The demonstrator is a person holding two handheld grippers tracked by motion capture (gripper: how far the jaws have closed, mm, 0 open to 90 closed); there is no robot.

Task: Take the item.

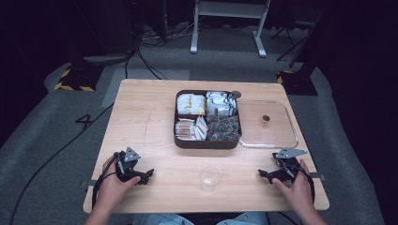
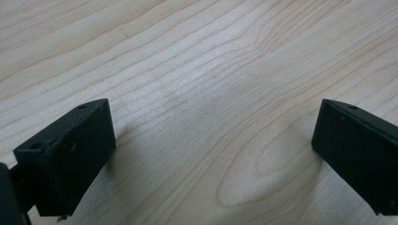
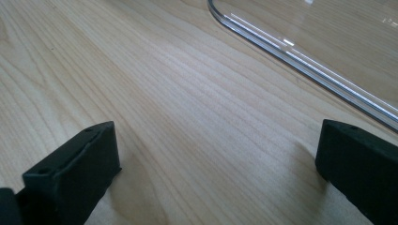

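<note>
The clear plastic cup (image 1: pixel 210 177) stands upright and empty near the front edge of the table (image 1: pixel 145 122), about midway btw your two hands and well apart from both. It is the thing nearest to the grippers, so I take it as the item in work, together w/ the dark tray (image 1: pixel 207 142) behind it. The tray has four compartments: yellow-white packets at back left, silver packets at back right, pale sachets at front left, dark packets at front right. The transparent lid (image 1: pixel 281 140) lies flat on the table just beside the tray, on its right side, w/ a small brass-coloured knob (image 1: pixel 265 120) on it.

Your left gripper (image 1: pixel 141 177) rests low on the wood at front left, and in the left gripper view its jaws are spread wide w/ nothing btw them, bare wood under them. Your right gripper (image 1: pixel 268 175) rests at front right, jaws also spread and empty; in the right gripper view the lid rim (image 3: pixel 300 58) runs across just ahead of it.

My judgement: this is the starting step, nothing is grasped yet. The lid is already off, so the tray is open for picking. The next move prob. calls for one gripper to lift, go fwd to a compartment and pinch one packet by its edge, then bring it to the cup. The cup is light and may tip, so pls approach it slowly, maybe steady it w/ the other gripper.
</note>
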